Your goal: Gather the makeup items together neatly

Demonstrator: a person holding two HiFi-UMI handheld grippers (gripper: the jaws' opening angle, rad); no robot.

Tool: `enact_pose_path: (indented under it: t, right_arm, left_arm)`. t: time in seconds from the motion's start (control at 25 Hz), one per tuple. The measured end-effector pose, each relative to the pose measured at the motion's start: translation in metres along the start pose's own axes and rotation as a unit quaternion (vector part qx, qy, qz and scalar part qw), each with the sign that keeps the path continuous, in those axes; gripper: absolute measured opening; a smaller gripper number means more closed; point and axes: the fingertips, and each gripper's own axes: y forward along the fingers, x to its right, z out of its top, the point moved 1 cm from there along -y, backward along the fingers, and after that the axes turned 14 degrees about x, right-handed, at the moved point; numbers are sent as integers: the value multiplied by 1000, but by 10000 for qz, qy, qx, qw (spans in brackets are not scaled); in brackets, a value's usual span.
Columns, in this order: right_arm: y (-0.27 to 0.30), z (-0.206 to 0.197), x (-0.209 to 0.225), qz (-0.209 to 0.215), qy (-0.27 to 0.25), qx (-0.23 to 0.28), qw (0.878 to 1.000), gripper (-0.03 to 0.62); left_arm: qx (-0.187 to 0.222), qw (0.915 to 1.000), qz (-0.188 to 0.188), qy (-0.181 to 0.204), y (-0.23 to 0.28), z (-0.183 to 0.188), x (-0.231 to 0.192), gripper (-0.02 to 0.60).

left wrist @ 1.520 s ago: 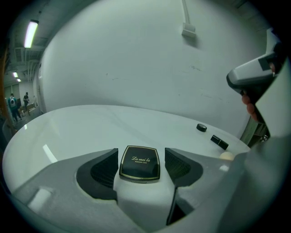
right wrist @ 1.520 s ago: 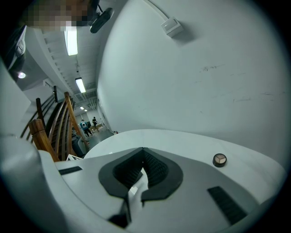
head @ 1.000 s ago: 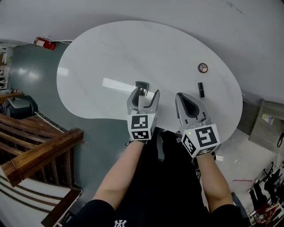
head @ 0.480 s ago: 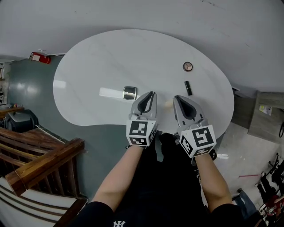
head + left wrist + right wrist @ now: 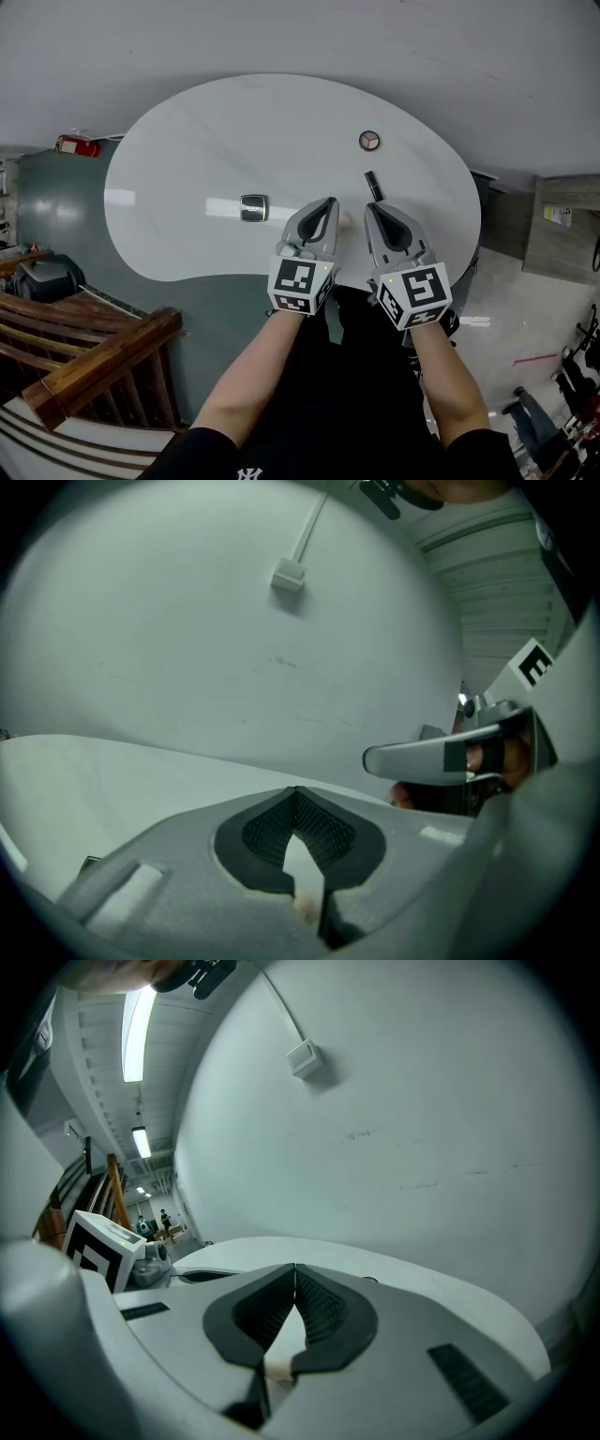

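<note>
**Table**: white, kidney-shaped top, seen from above.

**Square compact**: dark with a silvery rim. It lies flat left of centre, toward the near edge, well apart from the other items.

**Round compact**: lies close to the far edge on the right side.

**Lipstick**: black tube lying flat, just nearer than the round compact and apart from it, by the right end of the table.

**Left gripper**: held over the near edge, tip pointing toward the far edge. Its jaws have just been closing and now stand pressed together with nothing between them.

**Right gripper**: just beside the left one over the near edge. Its jaws are pressed together and empty, with the tip near the lipstick but not touching it.
</note>
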Motion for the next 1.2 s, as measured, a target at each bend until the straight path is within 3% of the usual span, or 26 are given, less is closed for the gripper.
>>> enact_pose_path:
  t: [0.48,0.72,1.2]
  right_arm:
    - [-1,-58,41,-183,6,-560,9983,17]
    - [6,-94,59,-307,-12,-979,9947,80]
    - [24,-142,88,-617,17,-1662,9842,124]
  left_arm:
    - [-95,9994,-245,-226,23,-23,20,8]
    - [-254,9993,-182,-221,27,-35,19,8]
    - [-377,9987,-161,-298,40,-50,12,8]
